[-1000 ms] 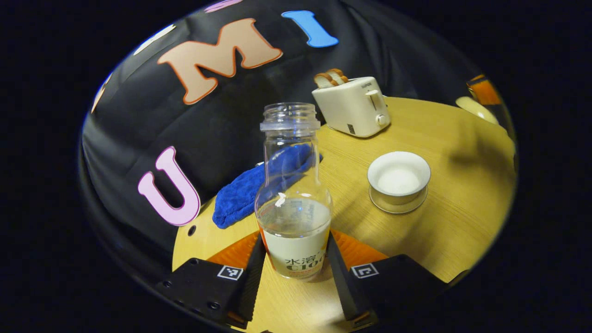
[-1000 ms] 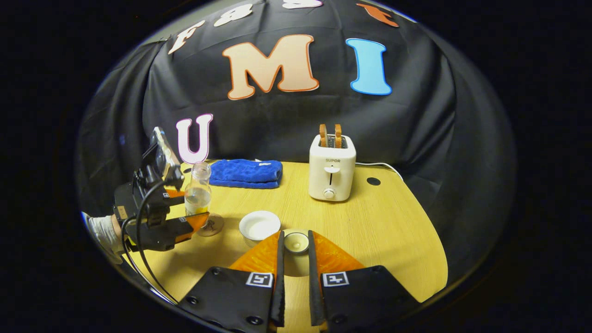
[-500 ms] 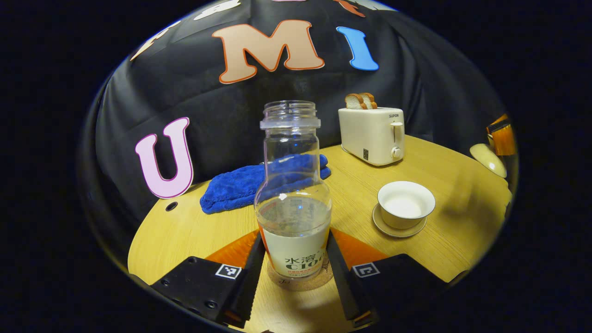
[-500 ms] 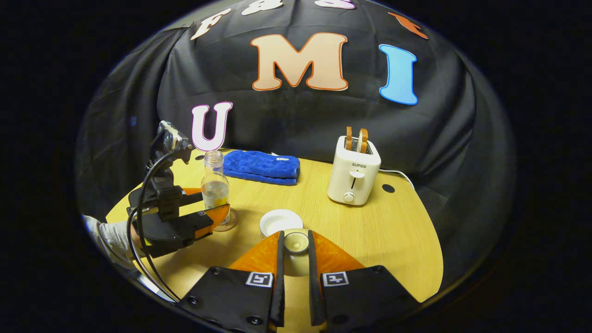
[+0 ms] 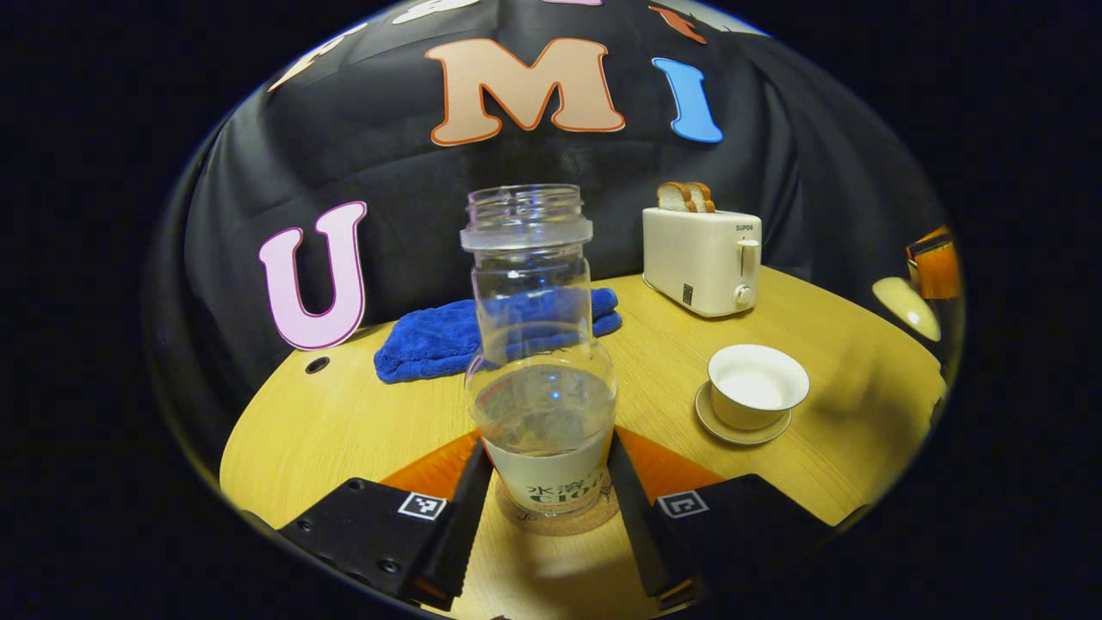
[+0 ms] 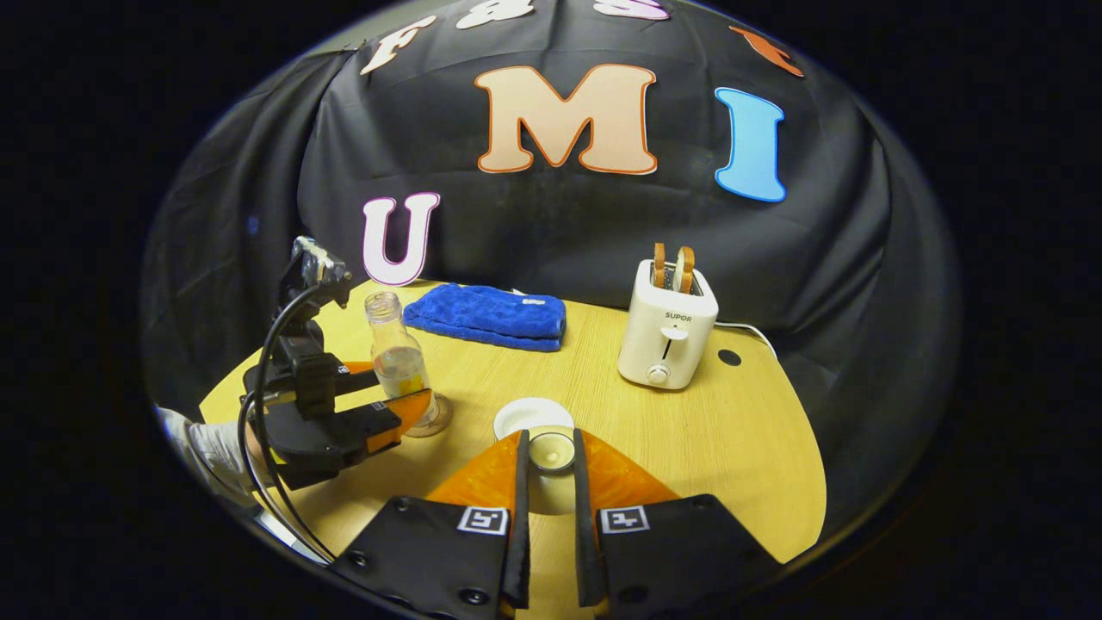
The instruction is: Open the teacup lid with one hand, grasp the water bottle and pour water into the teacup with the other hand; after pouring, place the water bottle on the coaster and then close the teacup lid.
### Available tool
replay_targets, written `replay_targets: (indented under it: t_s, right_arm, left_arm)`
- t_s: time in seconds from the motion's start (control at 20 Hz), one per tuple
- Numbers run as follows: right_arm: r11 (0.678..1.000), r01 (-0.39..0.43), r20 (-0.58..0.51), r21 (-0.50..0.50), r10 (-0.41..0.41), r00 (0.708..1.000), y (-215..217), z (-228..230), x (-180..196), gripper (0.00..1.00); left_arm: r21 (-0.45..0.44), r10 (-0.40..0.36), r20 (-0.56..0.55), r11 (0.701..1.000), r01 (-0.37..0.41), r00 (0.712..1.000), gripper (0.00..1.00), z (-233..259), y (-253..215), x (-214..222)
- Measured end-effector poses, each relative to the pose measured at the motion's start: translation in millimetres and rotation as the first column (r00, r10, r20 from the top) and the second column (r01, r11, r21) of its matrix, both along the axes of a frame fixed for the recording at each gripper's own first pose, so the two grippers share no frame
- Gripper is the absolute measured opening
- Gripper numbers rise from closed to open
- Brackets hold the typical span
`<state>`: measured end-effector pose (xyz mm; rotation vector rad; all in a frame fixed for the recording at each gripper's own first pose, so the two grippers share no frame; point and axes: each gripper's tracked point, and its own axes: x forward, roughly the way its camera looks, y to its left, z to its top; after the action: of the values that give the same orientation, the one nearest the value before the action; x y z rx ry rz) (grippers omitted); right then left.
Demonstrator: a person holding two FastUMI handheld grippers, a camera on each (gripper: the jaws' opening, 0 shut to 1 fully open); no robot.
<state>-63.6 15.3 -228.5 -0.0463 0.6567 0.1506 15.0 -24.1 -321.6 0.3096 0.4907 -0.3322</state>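
A clear water bottle (image 5: 542,379), capless and partly full, stands on a round cork coaster (image 5: 558,517) and leans a little to the left. My left gripper (image 5: 548,491) is shut on its labelled lower part, one finger on each side. In the right gripper view the same bottle (image 6: 392,362) and coaster (image 6: 430,424) sit at the table's left, with the left gripper (image 6: 387,392) around them. My right gripper (image 6: 548,456) is shut on the knob of the teacup lid (image 6: 551,451), held just in front of the open white teacup (image 6: 534,415). The teacup (image 5: 758,392) rests on its saucer (image 5: 740,428).
A white toaster (image 6: 667,331) with two bread slices stands at the back right of the round wooden table (image 6: 689,448). A folded blue cloth (image 6: 486,314) lies at the back. A person's sleeve (image 6: 202,448) shows behind the left gripper.
The left gripper has brought the bottle down from above the table onto the coaster and levelled out. The right gripper has kept hold of the lid with little movement.
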Motion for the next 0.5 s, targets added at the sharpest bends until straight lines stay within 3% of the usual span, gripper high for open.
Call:
replay_targets:
  t_s: [0.4,0.5]
  right_arm:
    - [1.000,-0.019,0.012,0.015,0.019,1.000,8.9,-3.0,18.5,0.25]
    - [1.000,-0.024,0.021,0.020,0.024,1.000,11.2,-3.7,26.3,0.24]
  left_arm:
    - [0.003,0.031,-0.016,1.000,-0.031,0.999,0.83,-2.0,10.9,-8.2]
    - [0.005,0.038,-0.006,0.999,-0.038,0.999,0.98,2.8,14.8,-13.7]
